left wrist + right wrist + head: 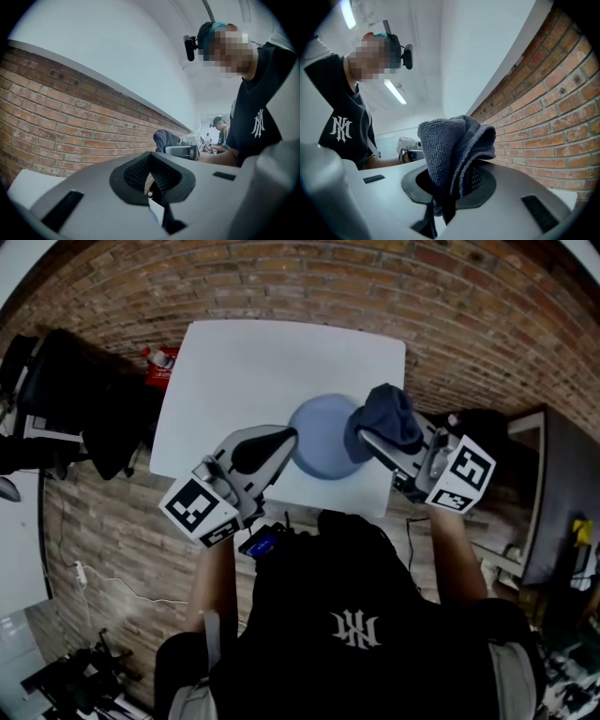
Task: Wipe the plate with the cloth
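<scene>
Black-shirted torso (347,634) fills lower frame. Left gripper (287,436), jaws closed, apparently pinches blue plate (323,442) at left rim, frame centre. Right gripper (364,438) clamps cloth (389,413), just right of plate.

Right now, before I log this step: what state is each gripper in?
Left tongs: closed on the plate, at its rim.
Right tongs: closed on the cloth.
</scene>
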